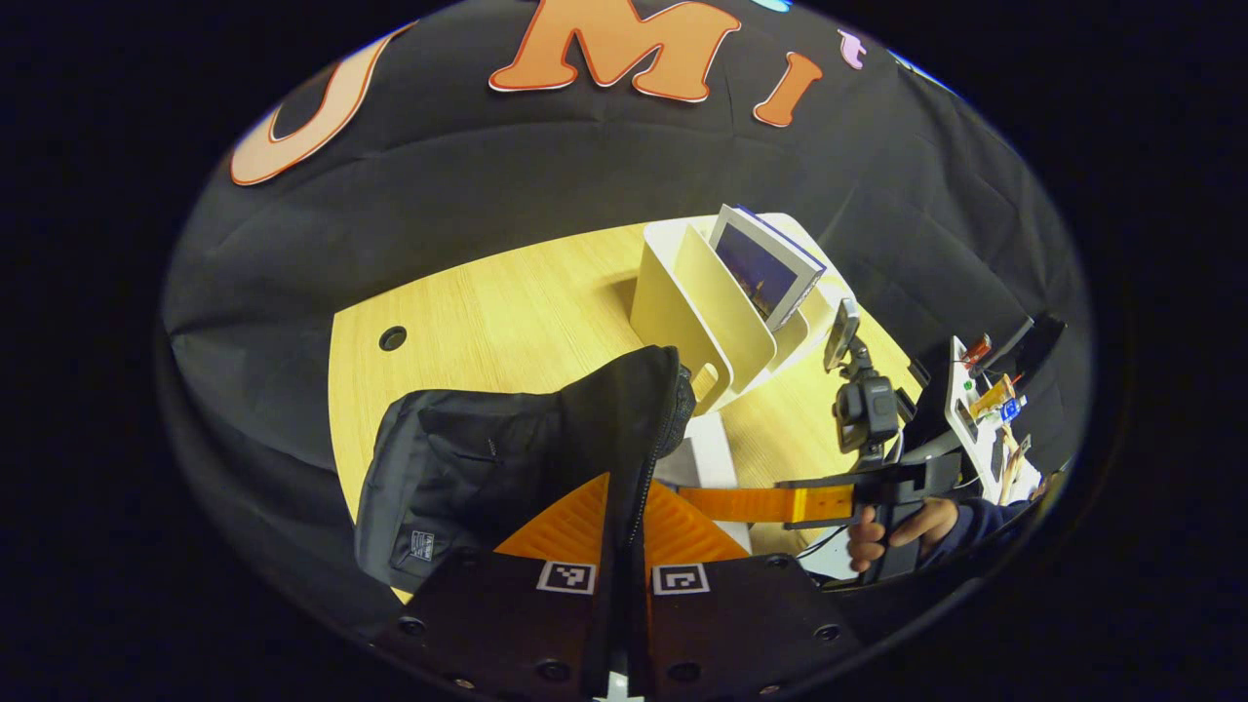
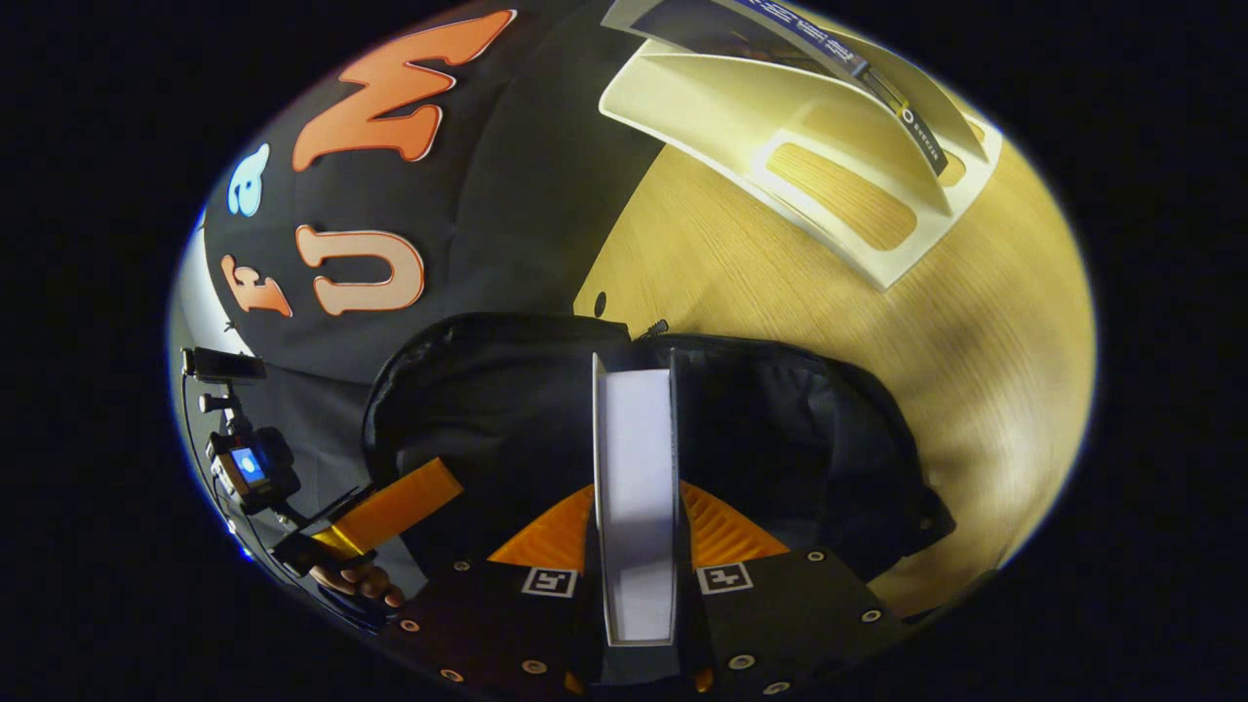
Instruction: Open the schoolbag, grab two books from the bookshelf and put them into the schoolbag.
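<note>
Between the right hand-held gripper's (image 2: 634,507) clenched fingers, a book (image 2: 636,487) stands over the schoolbag (image 2: 780,429)

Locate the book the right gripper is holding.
In the right gripper view, the white-paged book stands edge-on between the right gripper fingers, over the open black fabric schoolbag, the cream plastic bookshelf beyond.

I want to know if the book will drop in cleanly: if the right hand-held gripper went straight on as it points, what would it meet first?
Probably the schoolbag: the right hand-held gripper holds a book aimed at it, though depth is unclear.
</note>
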The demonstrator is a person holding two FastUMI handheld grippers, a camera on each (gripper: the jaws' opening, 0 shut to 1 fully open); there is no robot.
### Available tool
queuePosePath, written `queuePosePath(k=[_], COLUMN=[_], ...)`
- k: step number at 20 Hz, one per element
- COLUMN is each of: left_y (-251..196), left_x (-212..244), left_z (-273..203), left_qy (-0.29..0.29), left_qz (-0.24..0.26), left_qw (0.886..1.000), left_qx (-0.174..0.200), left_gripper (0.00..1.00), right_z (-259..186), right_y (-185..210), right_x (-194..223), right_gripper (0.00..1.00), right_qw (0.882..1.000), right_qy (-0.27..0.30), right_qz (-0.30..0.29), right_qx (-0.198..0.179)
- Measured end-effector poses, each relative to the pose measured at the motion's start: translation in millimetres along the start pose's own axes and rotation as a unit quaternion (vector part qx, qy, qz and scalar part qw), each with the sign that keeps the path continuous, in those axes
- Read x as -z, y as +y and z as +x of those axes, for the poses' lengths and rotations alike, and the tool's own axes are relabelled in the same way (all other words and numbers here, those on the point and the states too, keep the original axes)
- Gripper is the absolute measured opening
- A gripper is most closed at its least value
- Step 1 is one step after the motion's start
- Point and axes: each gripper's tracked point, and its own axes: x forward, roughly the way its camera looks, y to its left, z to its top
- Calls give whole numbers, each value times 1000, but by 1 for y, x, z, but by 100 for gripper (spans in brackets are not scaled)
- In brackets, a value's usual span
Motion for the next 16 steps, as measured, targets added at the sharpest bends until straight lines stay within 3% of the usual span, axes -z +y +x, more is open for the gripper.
queuePosePath(k=[5, 6, 7, 8, 9, 10, 11, 13, 16], left_y=[-3, -2, -2, -2, -1, -1, -1, -1, 0], left_x=[1, 1, 0, 1, 1, 2, 2, 3, 8], left_z=[-1, 1, 0, 1, 2, 2, 3, 6, 7], left_qy=[0, 1, 1, 3, 3, 4, 4, 2, 2], left_qz=[2, 0, 0, 1, 3, 0, -5, -12, -31], left_qw=[1000, 1000, 1000, 1000, 1000, 1000, 1000, 1000, 999], left_qx=[-3, -2, -2, -1, -3, -1, -1, -3, -8], left_gripper=[7, 8, 7, 7, 7, 8, 7, 7, 7], right_z=[22, 21, 20, 16, 13, 7, 3, -12, -32], right_y=[-3, -5, -11, -16, -17, -21, -26, -38, -52], right_x=[11, 12, 12, 13, 14, 15, 16, 16, 7], right_gripper=[33, 45, 39, 44, 71, 46, 76, 93, 98], right_qw=[1000, 1000, 999, 997, 996, 994, 992, 987, 978], right_qy=[9, 14, 16, 21, 27, 35, 45, 61, 77], right_qz=[-8, -15, -30, -46, -58, -68, -78, -102, -128], right_qx=[9, 21, 41, 58, 65, 76, 88, 112, 146])
